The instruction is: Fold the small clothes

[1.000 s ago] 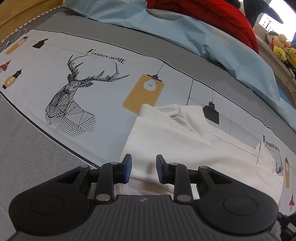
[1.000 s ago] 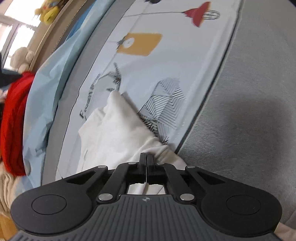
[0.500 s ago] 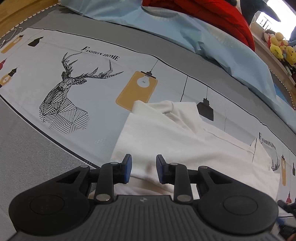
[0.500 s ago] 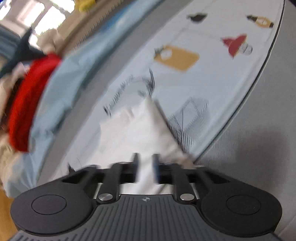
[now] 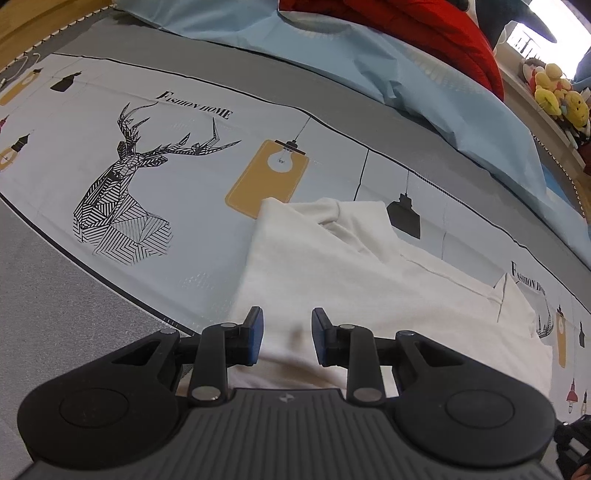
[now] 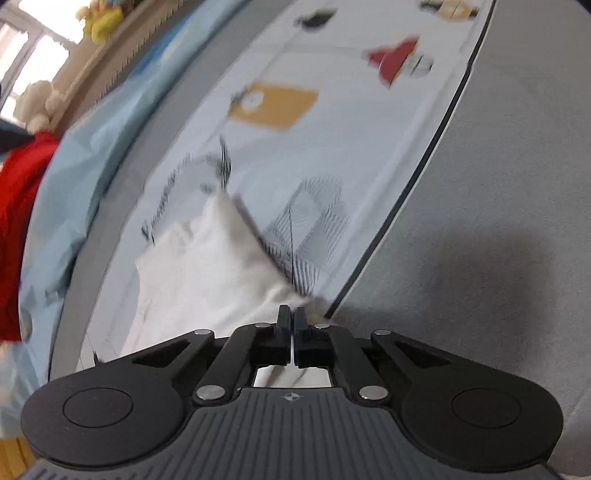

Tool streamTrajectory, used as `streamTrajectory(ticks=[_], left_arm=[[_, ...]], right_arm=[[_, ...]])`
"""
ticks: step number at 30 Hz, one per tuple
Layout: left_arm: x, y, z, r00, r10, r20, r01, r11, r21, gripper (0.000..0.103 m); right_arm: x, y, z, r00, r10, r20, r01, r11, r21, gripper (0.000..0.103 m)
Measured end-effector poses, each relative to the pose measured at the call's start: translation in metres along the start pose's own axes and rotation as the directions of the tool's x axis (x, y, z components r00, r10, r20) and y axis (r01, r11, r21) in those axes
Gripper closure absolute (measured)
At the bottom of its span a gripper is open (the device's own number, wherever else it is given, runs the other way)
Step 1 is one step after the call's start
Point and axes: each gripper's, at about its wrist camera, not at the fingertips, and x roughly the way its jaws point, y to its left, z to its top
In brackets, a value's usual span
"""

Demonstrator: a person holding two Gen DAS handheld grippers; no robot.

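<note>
A white garment (image 5: 332,266) lies part folded on the printed sheet (image 5: 192,177), its collar end pointing away from me. My left gripper (image 5: 286,321) hovers over the garment's near edge. Its blue pads (image 5: 256,332) stand apart with only flat cloth below them and nothing pinched. In the right wrist view the same white garment (image 6: 207,266) bunches up toward my right gripper (image 6: 291,314). That gripper's jaws are shut on the garment's corner near the sheet's dark border, and a sliver of white shows between them. This view is blurred.
A light-blue duvet (image 5: 406,66) and a red garment (image 5: 406,22) are piled at the far side of the bed. Plush toys (image 5: 554,92) sit on a ledge beyond. Grey mattress (image 6: 480,221) lies to the right of the sheet's border. A deer print (image 5: 122,206) marks the sheet's left.
My right gripper's jaws opened half a second ago and have shut again at the garment's corner, with the view swinging a little. The left gripper has kept its place and its opening.
</note>
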Motion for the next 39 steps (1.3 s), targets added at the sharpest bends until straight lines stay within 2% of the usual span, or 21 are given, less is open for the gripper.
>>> streamTrajectory(ticks=[2,6,7,9,11,13,14,17,18,19,21,22,25,28,29,31,34,35,37,38,39], left_arm=[[0.000,-0.001,-0.001,1.000,-0.003,-0.003,0.003,1.000,0.008,0.072],[0.003,-0.001,-0.001,1.000,-0.008,-0.016,0.008,1.000,0.012,0.072],[0.004,-0.001,-0.001,1.000,-0.008,-0.019,0.009,1.000,0.013,0.072],[0.005,-0.002,-0.001,1.000,-0.011,-0.024,0.012,1.000,0.016,0.072],[0.009,-0.002,-0.002,0.999,-0.024,-0.037,0.024,1.000,0.010,0.072],[0.016,0.003,-0.004,0.997,-0.038,-0.062,0.037,0.999,-0.015,0.072],[0.022,0.007,-0.006,0.996,-0.040,-0.081,0.037,0.999,-0.040,0.072],[0.039,0.024,-0.011,0.987,-0.055,-0.152,0.035,0.991,-0.131,0.072],[0.041,0.028,-0.012,0.984,-0.057,-0.166,0.032,0.988,-0.152,0.072],[0.042,0.032,-0.013,0.983,-0.055,-0.174,0.025,0.985,-0.168,0.072],[0.037,0.033,-0.011,0.986,-0.053,-0.158,0.025,0.985,-0.170,0.072],[0.033,0.033,-0.009,0.989,-0.052,-0.139,0.029,0.986,-0.163,0.072],[0.029,0.030,-0.006,0.995,-0.035,-0.090,0.023,0.992,-0.125,0.072],[0.048,0.038,-0.013,0.987,0.007,-0.161,-0.028,0.991,-0.129,0.073],[0.049,0.042,-0.013,0.987,0.015,-0.159,-0.037,0.990,-0.137,0.072],[0.042,0.046,-0.009,0.988,0.009,-0.157,-0.034,0.987,-0.159,0.073],[0.028,0.039,-0.007,0.997,0.034,-0.072,-0.041,0.995,-0.093,0.073],[0.032,0.038,-0.010,0.995,0.066,-0.075,-0.071,0.996,-0.054,0.073],[0.046,0.042,-0.019,0.983,0.077,-0.164,-0.083,0.996,-0.032,0.072],[0.043,0.045,-0.024,0.984,0.068,-0.162,-0.075,0.997,-0.036,0.071],[0.033,0.047,-0.024,0.986,0.078,-0.145,-0.086,0.995,-0.049,0.071]], right_arm=[[-0.002,-0.005,0.004,1.000,-0.026,0.014,0.025,1.000,0.012,0.103],[-0.004,-0.017,0.007,0.986,-0.156,0.059,0.154,0.987,0.039,0.103],[-0.005,-0.015,0.008,0.986,-0.149,0.070,0.147,0.988,0.042,0.103],[-0.017,-0.006,0.007,0.989,-0.080,0.126,0.078,0.997,0.020,0.101],[-0.025,0.010,0.002,0.987,0.047,0.156,-0.035,0.996,-0.076,0.099],[-0.014,0.022,-0.001,0.988,0.139,0.070,-0.128,0.981,-0.143,0.099],[-0.005,0.021,-0.002,0.991,0.134,0.017,-0.130,0.982,-0.137,0.099],[0.032,-0.007,-0.006,0.991,0.028,-0.134,-0.031,0.999,-0.019,0.103],[0.036,-0.017,-0.006,0.988,0.052,-0.147,-0.046,0.998,0.043,0.103],[0.035,-0.018,-0.005,0.988,0.058,-0.144,-0.050,0.997,0.056,0.103],[0.021,-0.002,-0.006,0.995,0.035,-0.099,-0.037,0.999,-0.023,0.103],[0.012,0.004,-0.006,0.997,0.046,-0.059,-0.049,0.998,-0.051,0.098],[0.002,0.016,-0.003,0.996,0.094,-0.006,-0.094,0.989,-0.116,0.097],[0.024,0.005,-0.001,0.997,0.020,-0.080,-0.028,0.996,-0.089,0.097],[0.028,-0.002,-0.002,0.994,0.006,-0.106,-0.012,0.998,-0.062,0.099],[0.020,-0.002,0.003,0.995,0.013,-0.097,-0.017,0.999,-0.045,0.100],[-0.001,0.010,0.004,0.999,0.038,-0.017,-0.040,0.989,-0.139,0.091],[0.000,0.011,0.001,0.998,0.055,-0.024,-0.058,0.987,-0.152,0.088],[0.019,0.003,0.003,0.991,0.048,-0.125,-0.068,0.985,-0.160,0.079],[0.023,-0.003,0.002,0.986,0.027,-0.162,-0.055,0.984,-0.169,0.081],[0.017,-0.009,0.004,0.991,0.009,-0.137,-0.030,0.987,-0.155,0.087]])
